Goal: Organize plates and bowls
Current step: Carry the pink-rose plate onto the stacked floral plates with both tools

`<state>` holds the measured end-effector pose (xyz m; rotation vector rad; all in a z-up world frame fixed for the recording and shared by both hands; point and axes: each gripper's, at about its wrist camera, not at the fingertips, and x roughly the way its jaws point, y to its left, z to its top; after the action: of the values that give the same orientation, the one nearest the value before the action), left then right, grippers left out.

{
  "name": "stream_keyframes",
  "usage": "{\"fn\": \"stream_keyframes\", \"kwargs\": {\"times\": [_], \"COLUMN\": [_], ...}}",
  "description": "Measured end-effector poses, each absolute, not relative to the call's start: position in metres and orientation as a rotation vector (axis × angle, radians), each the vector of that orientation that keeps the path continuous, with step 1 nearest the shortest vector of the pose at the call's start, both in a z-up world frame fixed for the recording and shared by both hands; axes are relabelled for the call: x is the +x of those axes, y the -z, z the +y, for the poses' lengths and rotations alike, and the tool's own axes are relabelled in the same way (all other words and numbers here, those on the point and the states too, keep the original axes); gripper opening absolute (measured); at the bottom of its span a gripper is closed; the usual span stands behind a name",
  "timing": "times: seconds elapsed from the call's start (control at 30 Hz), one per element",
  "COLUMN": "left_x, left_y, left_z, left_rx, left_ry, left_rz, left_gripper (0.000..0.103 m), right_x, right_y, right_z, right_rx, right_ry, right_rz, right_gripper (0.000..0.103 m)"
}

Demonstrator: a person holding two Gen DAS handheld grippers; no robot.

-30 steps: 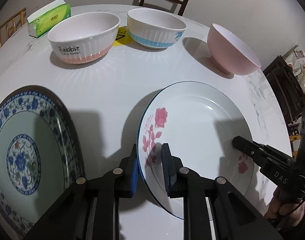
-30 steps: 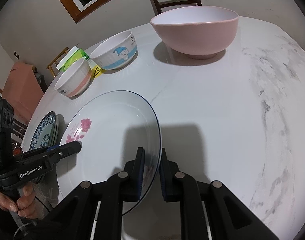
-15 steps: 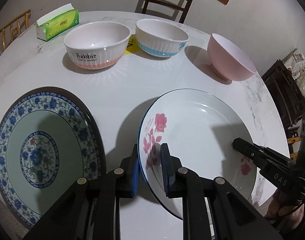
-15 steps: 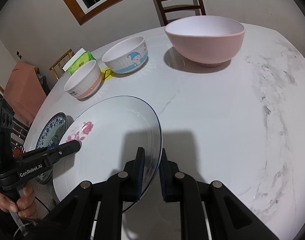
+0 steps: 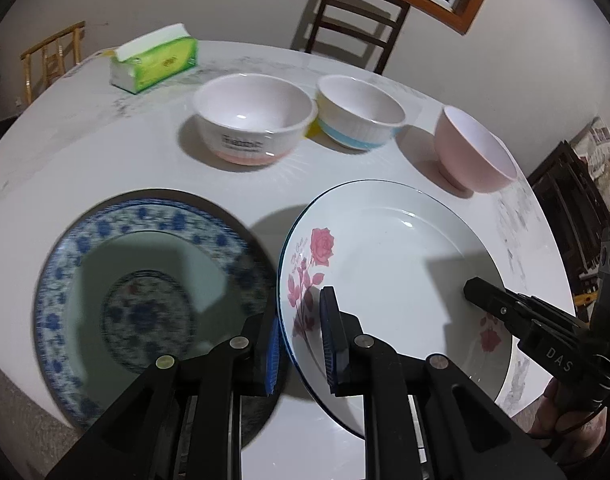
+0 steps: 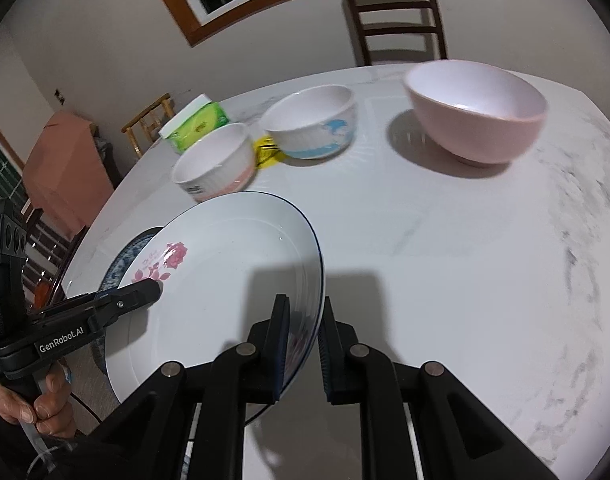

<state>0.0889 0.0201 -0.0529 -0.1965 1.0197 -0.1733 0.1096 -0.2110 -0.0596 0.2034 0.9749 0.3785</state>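
A white plate with pink roses (image 5: 393, 264) (image 6: 225, 272) hangs above the white table, held by both grippers on opposite rims. My left gripper (image 5: 301, 340) is shut on its left rim by the rose print. My right gripper (image 6: 305, 348) is shut on the right rim. A blue-and-white patterned plate (image 5: 145, 288) (image 6: 125, 256) lies on the table just left of the lifted plate, partly under it. Three bowls stand behind: a white-and-pink one (image 5: 253, 128) (image 6: 215, 164), a white-and-blue one (image 5: 359, 116) (image 6: 311, 124) and a plain pink one (image 5: 473, 156) (image 6: 477, 112).
A green tissue pack (image 5: 153, 62) (image 6: 195, 124) sits at the table's far side, with a yellow slip (image 6: 267, 152) between two bowls. Wooden chairs (image 5: 355, 20) (image 6: 397, 20) stand behind the marbled table (image 6: 485, 280). A hand (image 6: 33, 404) grips the left tool's handle.
Both grippers have risen and drawn back with the rose plate, lifting it off the table and carrying it left. Its left edge now overlaps the blue patterned plate.
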Motion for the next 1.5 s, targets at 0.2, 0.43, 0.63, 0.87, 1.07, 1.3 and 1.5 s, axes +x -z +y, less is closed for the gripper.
{"fn": "stream_keyframes", "kwargs": {"times": [0.2,0.43,0.63,0.87,1.07,1.3,1.5], "left_x": [0.078,0.065,0.057,0.053,0.055,0.058,0.059], "left_y": [0.046,0.045,0.050,0.059,0.067,0.071,0.075], "left_z": [0.060,0.105,0.133,0.149,0.156,0.161,0.166], "left_rx": [-0.231,-0.278,-0.309,-0.337,-0.355,-0.372,-0.393], "left_ry": [0.102,0.026,-0.019,-0.044,-0.050,-0.049,-0.058], "left_rz": [0.996,0.986,0.992,1.006,1.024,1.034,1.052], "left_gripper": [0.014,0.014,0.014,0.014,0.014,0.015,0.015], "right_x": [0.114,0.118,0.116,0.116,0.122,0.125,0.124], "right_y": [0.053,0.051,0.057,0.063,0.069,0.070,0.071], "right_z": [-0.171,-0.124,-0.098,-0.082,-0.074,-0.070,-0.064], "right_rx": [0.170,0.128,0.106,0.085,0.083,0.072,0.057], "right_ry": [-0.444,-0.517,-0.555,-0.565,-0.560,-0.555,-0.548], "right_rz": [0.975,0.986,1.007,1.031,1.053,1.055,1.069], "right_gripper": [0.014,0.014,0.014,0.014,0.014,0.014,0.015]}}
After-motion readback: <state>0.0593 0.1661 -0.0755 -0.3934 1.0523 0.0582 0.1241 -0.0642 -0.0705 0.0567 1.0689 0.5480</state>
